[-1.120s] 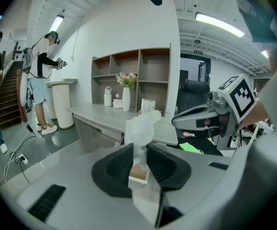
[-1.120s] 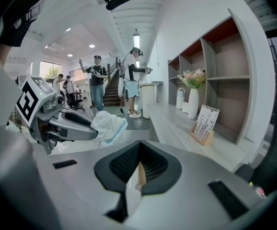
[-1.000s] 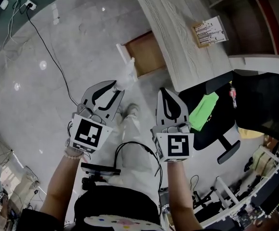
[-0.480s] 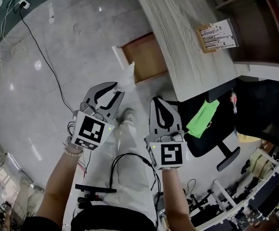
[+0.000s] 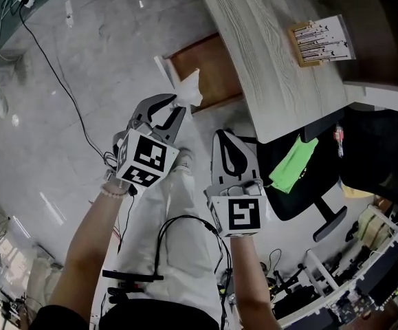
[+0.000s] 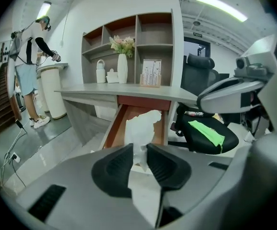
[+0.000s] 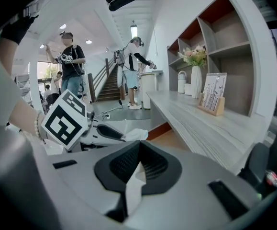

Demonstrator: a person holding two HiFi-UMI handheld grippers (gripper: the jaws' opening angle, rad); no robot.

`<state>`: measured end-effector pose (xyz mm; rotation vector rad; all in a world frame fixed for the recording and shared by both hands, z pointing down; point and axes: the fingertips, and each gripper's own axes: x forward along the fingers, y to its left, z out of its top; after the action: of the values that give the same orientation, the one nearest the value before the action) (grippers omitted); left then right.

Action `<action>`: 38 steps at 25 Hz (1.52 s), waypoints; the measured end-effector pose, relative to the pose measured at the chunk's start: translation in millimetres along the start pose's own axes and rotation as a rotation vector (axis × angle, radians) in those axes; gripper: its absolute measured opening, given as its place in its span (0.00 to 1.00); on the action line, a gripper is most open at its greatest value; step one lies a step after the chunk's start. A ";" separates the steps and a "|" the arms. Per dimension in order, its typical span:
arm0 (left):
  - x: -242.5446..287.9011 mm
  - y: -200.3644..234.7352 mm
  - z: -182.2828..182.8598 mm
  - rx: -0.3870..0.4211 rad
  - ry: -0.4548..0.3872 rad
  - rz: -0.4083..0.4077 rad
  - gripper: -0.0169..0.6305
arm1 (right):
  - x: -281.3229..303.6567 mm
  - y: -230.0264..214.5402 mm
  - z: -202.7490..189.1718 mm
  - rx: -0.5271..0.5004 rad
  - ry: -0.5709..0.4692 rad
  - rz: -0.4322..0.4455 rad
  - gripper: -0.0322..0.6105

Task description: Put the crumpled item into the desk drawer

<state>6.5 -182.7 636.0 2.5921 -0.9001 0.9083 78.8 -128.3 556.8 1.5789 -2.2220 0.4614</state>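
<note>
My left gripper (image 5: 176,104) is shut on a crumpled white tissue (image 5: 189,88), which sticks up from between its jaws. It hangs over the front edge of the open wooden desk drawer (image 5: 209,75). In the left gripper view the tissue (image 6: 141,126) stands pinched between the black pads (image 6: 113,169), with the drawer (image 6: 118,121) straight ahead under the desk top. My right gripper (image 5: 229,137) is shut with nothing in it, lower and to the right, beside the desk edge. The right gripper view shows its closed jaws (image 7: 138,163) and the tissue (image 7: 135,134) at the left gripper's tip.
The grey wood desk (image 5: 267,47) carries a card holder (image 5: 320,40). A black office chair (image 5: 302,191) with a green cloth (image 5: 291,163) stands right of my right gripper. A black cable (image 5: 61,67) runs over the floor. Shelves hold a vase (image 6: 122,67); people (image 7: 72,61) stand behind.
My left gripper has moved forward and to the right with the tissue, from short of the drawer to its front edge. The right gripper has hardly moved.
</note>
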 end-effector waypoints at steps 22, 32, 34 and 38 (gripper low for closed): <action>83.1 -4.1 -24.2 -0.001 0.202 0.036 0.23 | -0.3 -2.9 -17.5 0.038 0.035 0.005 0.05; 79.6 -11.8 -23.4 -0.052 0.164 -0.011 0.35 | -3.3 -7.1 -20.4 0.029 0.039 0.006 0.05; 72.5 -11.7 -20.7 -0.068 0.136 -0.001 0.33 | -4.6 -7.0 -19.0 0.032 0.038 0.006 0.05; 53.0 -12.0 -13.7 -0.093 0.075 0.009 0.15 | -9.3 -10.2 -16.0 -0.009 0.038 -0.008 0.05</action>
<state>40.0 -192.7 679.7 2.4608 -0.9118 0.9370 93.1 -116.4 566.8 1.5608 -2.1866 0.4745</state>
